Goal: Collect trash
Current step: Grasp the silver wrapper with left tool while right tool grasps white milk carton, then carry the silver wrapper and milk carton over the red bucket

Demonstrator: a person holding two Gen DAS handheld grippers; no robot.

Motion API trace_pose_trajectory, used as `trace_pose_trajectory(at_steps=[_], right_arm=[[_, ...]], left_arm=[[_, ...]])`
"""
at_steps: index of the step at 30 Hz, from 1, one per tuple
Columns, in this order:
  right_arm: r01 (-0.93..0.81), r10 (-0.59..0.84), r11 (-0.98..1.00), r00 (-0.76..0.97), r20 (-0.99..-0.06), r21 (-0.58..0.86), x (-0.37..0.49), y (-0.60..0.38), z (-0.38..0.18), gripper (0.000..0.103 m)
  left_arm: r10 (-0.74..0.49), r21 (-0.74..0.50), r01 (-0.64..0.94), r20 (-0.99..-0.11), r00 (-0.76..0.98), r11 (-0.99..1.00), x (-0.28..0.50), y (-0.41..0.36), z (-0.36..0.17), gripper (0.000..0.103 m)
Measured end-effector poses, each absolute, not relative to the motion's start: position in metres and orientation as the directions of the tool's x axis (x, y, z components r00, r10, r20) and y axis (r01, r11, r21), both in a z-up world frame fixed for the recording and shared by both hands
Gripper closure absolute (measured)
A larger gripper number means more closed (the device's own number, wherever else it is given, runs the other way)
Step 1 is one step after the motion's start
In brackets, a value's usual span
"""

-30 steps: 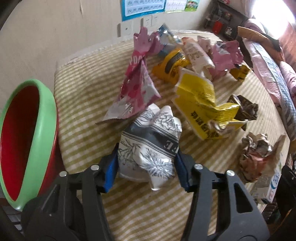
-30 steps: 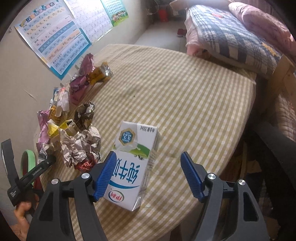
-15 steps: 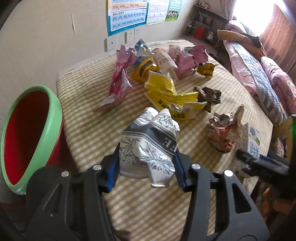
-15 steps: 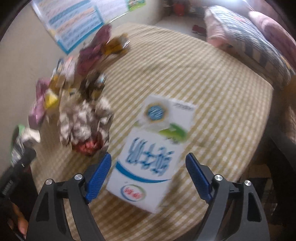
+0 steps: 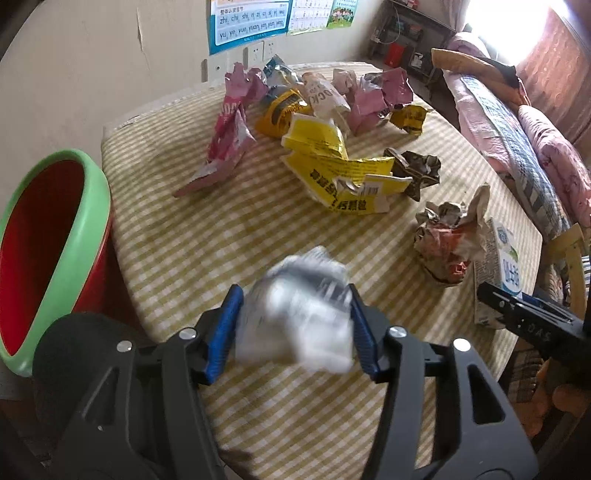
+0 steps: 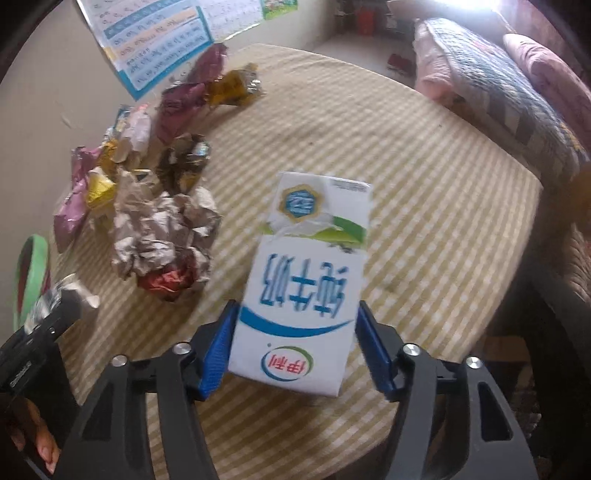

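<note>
Grippers at the near edge of the tabletop (image 5: 221, 236), trash in both. Nearest on the left, we see the left gripper (image 5: 294, 295) with a crumpled grey-and-white wrapper (image 5: 295, 317) filling the gap between its jaws. The jaws have just been opening, and the wrapper is smeared while the jaws are sharp. We cannot tell whether the pads still press on it. On the right, the right gripper (image 6: 297, 308) has just been closing on a milk carton (image 6: 306, 280) at the near right edge. Both blue pads meet its sides low down, so we read it as held.

We judge the main risk to be at the left. The red bin (image 5: 85, 236) with the green rim stands off the left edge, well to the side of the wrapper. If the wrapper is let go here, it would land on the cloth or the floor, not in the bin. The carton is gripped near one end, so it may pivot or slip, and it could knock the crumpled paper ball (image 6: 162, 236) just beside it.

The tabletop is rounded and covered in a yellow-and-white checked cloth. Further back lie a yellow packet (image 5: 332, 173) and a pink wrapper (image 5: 229, 140), with more wrappers clustered at the far edge. Beyond them are a plain wall with a poster (image 5: 247, 22) and, to the right, a bed (image 5: 517, 147) with patterned quilts.
</note>
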State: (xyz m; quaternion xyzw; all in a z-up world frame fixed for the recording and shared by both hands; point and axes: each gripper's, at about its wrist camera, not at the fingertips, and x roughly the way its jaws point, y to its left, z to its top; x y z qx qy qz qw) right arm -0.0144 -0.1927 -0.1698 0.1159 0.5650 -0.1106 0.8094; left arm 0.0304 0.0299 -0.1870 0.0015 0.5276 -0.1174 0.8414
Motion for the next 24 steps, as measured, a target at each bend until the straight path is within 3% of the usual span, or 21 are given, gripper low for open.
trace_pose_trajectory(at_steps=[2,4,6,14,24], right_arm=[[0.317,-0.051,0.947,0.335,-0.941,0.061,-0.016,-0.194,-0.168,0.034],[0.312,-0.026,0.946,0.333,-0.943,0.084,-0.016,-0.194,-0.170,0.045],[0.318,-0.014,0.943,0.336,-0.942,0.100,-0.015,-0.194,-0.169,0.046],[0.291,-0.004,0.942,0.503,-0.864,0.165,-0.023,-0.193,-0.130,0.046],[0.208,0.008,0.964,0.605,-0.796,0.168,-0.022,-0.164,-0.100,0.046]], left_arm=[[-0.193,-0.119,0.204,-0.897,0.398,0.972,0.031,0.028,-0.191,0.048],[-0.191,-0.117,0.210,-0.906,0.378,0.971,0.030,0.027,-0.196,0.053],[-0.209,-0.135,0.214,-0.903,0.376,0.967,0.029,0.027,-0.195,0.059],[-0.239,-0.133,0.239,-0.831,0.502,0.962,0.020,0.029,-0.157,0.060],[-0.169,-0.082,0.162,-0.735,0.657,0.983,0.024,0.067,-0.102,0.060]])
